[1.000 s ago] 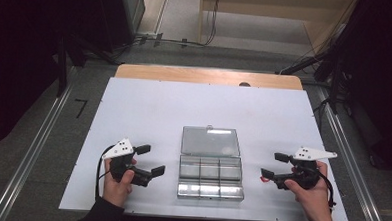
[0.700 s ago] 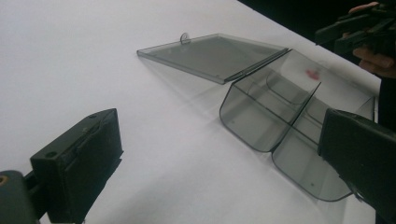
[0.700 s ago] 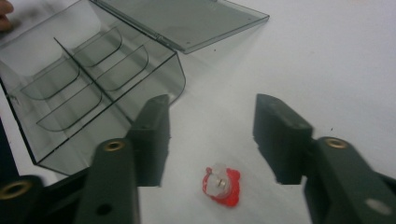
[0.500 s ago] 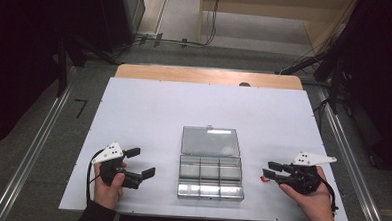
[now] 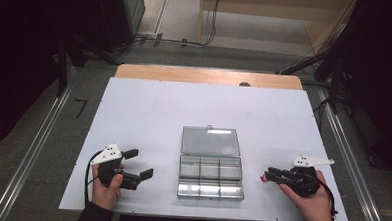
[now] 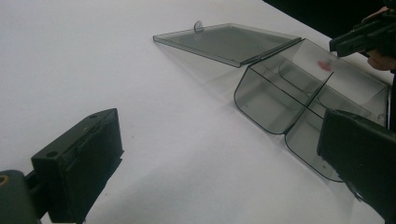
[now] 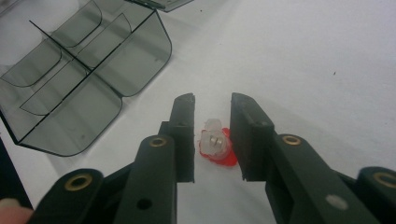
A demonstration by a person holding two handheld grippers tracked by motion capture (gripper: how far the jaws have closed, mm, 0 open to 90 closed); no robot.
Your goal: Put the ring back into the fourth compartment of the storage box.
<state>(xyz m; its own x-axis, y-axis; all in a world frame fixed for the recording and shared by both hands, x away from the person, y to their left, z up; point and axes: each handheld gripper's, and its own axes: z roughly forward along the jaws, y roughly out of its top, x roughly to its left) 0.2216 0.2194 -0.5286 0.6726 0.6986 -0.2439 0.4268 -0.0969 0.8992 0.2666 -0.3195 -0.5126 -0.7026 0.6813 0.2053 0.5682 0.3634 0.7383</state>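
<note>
Right gripper (image 5: 267, 174): I see it at the lower right of the high view, held in the right hand (image 5: 310, 200), jaws pointing left toward the box.
Right jaws: they have just been closing; in the right gripper view (image 7: 212, 105) they stand a little apart on either side of the small piece. There is a gap on the left side, and I cannot tell whether the right pad touches, so I read no grip.
Red and white piece (image 7: 215, 145): a small red plastic part with a whitish cap and a metal bit in it, lying on the white table between the right jaws, lower centre of that view. In the high view it is a red speck (image 5: 263, 179) at the jaw tips, just right of the box.
Compartment box (image 5: 211, 177): clear smoky plastic, divided into cells, at lower centre of the high view.
Lid (image 5: 210, 140): swung open and lying flat behind the box.
Left gripper (image 5: 139, 163): lower left of the high view, in the left hand (image 5: 105, 189), well apart from the box.
Left jaws: wide open with nothing between them; in the left gripper view they frame bare table (image 6: 177, 154), the box (image 6: 280, 98) at right.
</note>
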